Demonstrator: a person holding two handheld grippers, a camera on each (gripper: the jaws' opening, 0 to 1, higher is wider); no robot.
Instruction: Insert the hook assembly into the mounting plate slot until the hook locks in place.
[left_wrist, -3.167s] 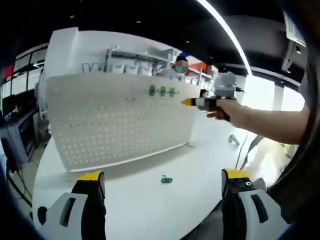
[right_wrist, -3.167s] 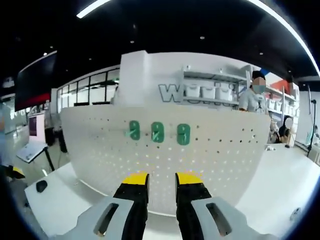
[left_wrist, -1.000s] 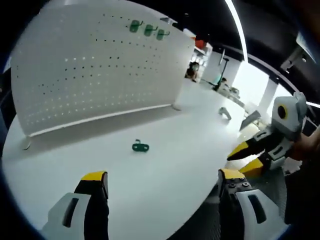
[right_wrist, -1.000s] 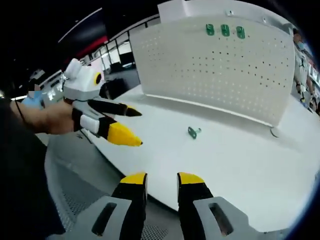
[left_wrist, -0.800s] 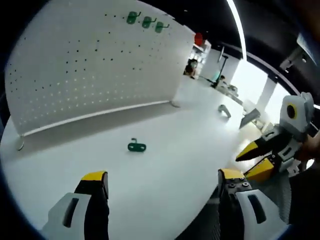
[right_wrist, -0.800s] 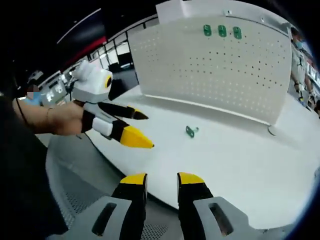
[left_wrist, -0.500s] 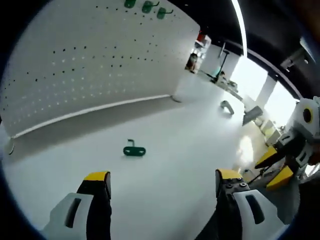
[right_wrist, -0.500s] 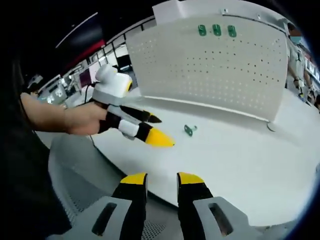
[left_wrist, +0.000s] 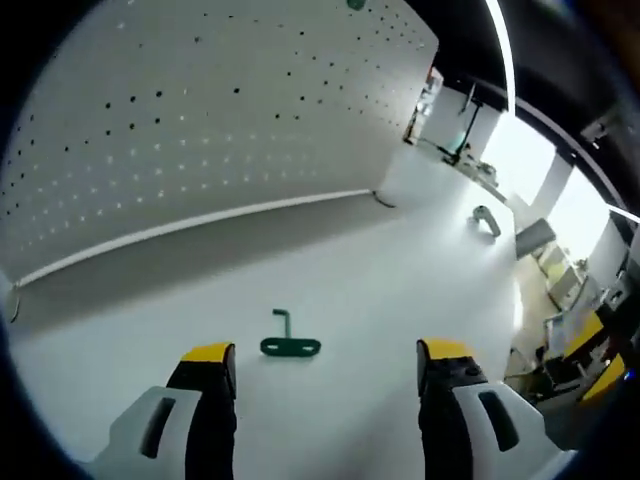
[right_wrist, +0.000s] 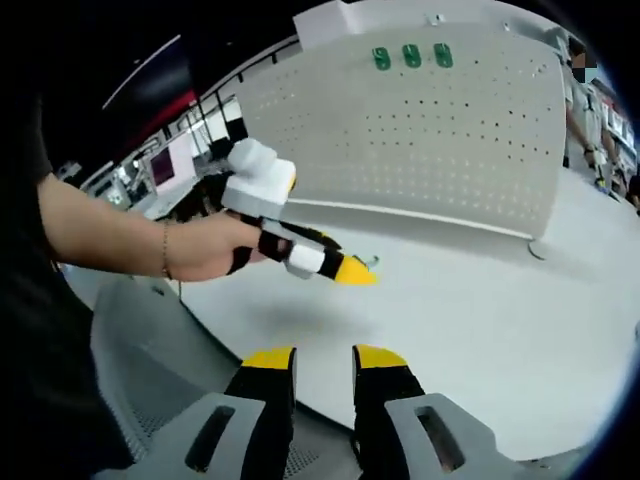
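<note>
Closer now: the left gripper (left_wrist: 322, 362) has come down toward the loose green hook (left_wrist: 288, 342) on the white table (left_wrist: 400, 270), and the hook sits just ahead of its yellow tips, roughly between them but not touching either one. Its jaws are spread wide with nothing in them.

From the right gripper view you can see the left gripper (right_wrist: 352, 270) from the side, held in the person's hand (right_wrist: 205, 248), yellow tip down near the tabletop right where the hook lies; only a tiny bit of the hook (right_wrist: 372, 261) peeks out past the tip.

The right gripper (right_wrist: 322, 362) hangs back off the table's near edge, well apart from the hook, jaws nearly together with a thin gap and holding nothing.

The white pegboard (right_wrist: 440, 150) stands upright on the table behind the hook, well apart from it. Three green hooks (right_wrist: 410, 56) are already hung in a row near its top edge, side by side.

In the left gripper view the pegboard (left_wrist: 200, 130) looms large, and a small grey bracket (left_wrist: 486, 219) lies on the table off to the right, far from the hook.
</note>
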